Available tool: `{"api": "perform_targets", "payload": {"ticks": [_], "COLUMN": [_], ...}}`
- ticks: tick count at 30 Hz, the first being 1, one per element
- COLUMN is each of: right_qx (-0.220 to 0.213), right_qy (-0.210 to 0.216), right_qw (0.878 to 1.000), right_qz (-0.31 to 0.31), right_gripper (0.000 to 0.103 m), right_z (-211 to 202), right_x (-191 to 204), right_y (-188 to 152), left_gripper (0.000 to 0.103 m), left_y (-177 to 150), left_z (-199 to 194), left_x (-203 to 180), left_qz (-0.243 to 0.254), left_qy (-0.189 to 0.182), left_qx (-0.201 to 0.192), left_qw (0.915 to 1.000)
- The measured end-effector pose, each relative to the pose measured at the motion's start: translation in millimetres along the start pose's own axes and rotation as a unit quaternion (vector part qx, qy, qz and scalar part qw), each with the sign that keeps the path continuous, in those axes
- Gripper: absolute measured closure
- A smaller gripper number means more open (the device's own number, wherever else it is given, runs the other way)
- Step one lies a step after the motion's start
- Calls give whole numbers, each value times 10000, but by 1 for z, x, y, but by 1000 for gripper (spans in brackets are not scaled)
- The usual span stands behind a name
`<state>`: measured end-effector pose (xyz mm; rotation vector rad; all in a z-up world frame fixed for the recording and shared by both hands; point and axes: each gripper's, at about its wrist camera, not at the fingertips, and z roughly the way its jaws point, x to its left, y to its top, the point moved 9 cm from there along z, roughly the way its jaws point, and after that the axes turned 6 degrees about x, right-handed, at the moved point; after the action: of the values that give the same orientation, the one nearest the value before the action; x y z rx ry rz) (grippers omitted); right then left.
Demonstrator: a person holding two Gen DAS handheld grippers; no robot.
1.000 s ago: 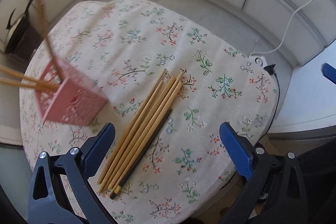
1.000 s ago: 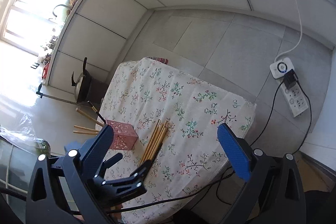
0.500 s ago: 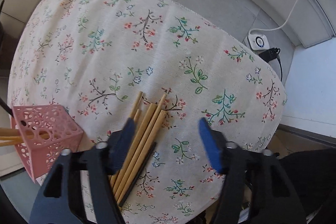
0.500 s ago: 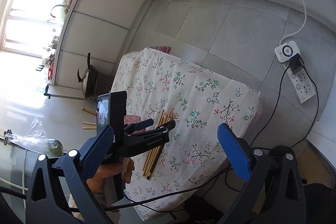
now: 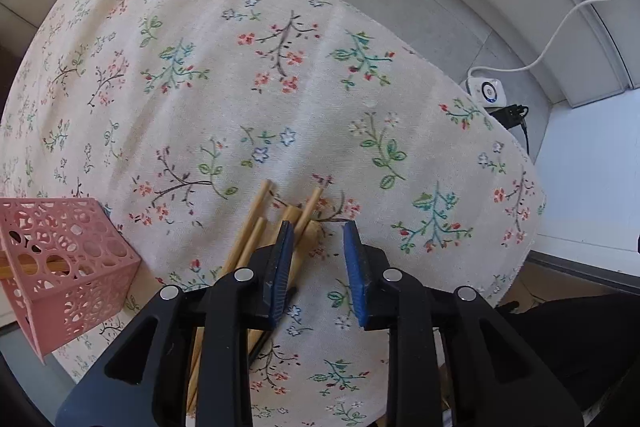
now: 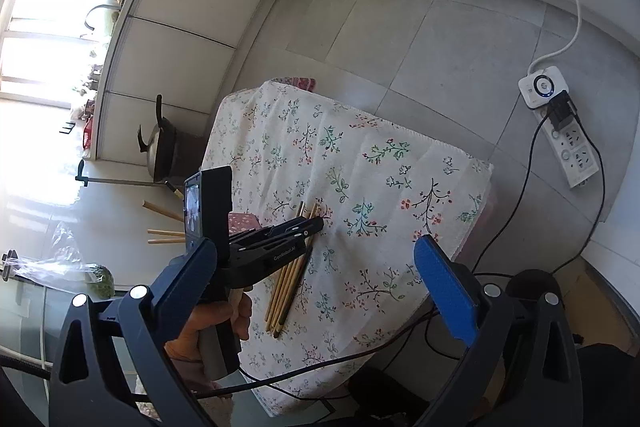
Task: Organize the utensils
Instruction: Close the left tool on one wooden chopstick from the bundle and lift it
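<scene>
Several wooden chopsticks (image 5: 256, 227) and one dark one lie in a bundle on the floral tablecloth (image 5: 240, 67). My left gripper (image 5: 318, 239) is low over the far end of the bundle, jaws narrowed but apart, nothing between them; its left pad rests over the right-hand sticks. A pink perforated holder (image 5: 60, 267) stands at the left with chopsticks in it. In the right wrist view the left gripper (image 6: 316, 223) hovers over the chopsticks (image 6: 292, 275). My right gripper (image 6: 320, 287) is wide open and high above the table, empty.
The cloth-covered table (image 6: 400, 167) is small, with edges close on all sides. A white power strip (image 6: 568, 143) and cables lie on the floor to the right. A dark pot (image 6: 160, 147) sits beyond the table's left side.
My left gripper has come down and forward onto the far end of the chopstick bundle and its jaws have narrowed. The right gripper has barely moved.
</scene>
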<state>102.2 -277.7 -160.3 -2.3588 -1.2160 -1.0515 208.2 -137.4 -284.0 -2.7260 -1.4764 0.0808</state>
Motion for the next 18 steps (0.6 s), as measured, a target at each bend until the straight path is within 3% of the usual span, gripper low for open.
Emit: {"api": "perform_targets", "payload": {"ticks": [4,7,11,18], "right_qx": [18,14,21,98], "right_qy": [-36,-54,-64,-46], "right_qw": [10000,10000,10000,9999], "right_qz": [-27,-6,19,59], "right_gripper": [7,7,7,7], "right_z": [2,2,3,6], "right_x": [-1,-2,-3,-5], "right_y": [0,0,0,-1], "left_gripper": [77,79,80,79], "left_y": [-10,-9,-4,2], "left_z": [12,5,-3,-1], "left_x": [-8,-15,-9,-12], "left_qz": [-13,-60,1,50], "left_qy": [-408,-732,-350,-223], "left_qx": [337,205,65,87], "left_qw": [9986,9971,9994,9997]}}
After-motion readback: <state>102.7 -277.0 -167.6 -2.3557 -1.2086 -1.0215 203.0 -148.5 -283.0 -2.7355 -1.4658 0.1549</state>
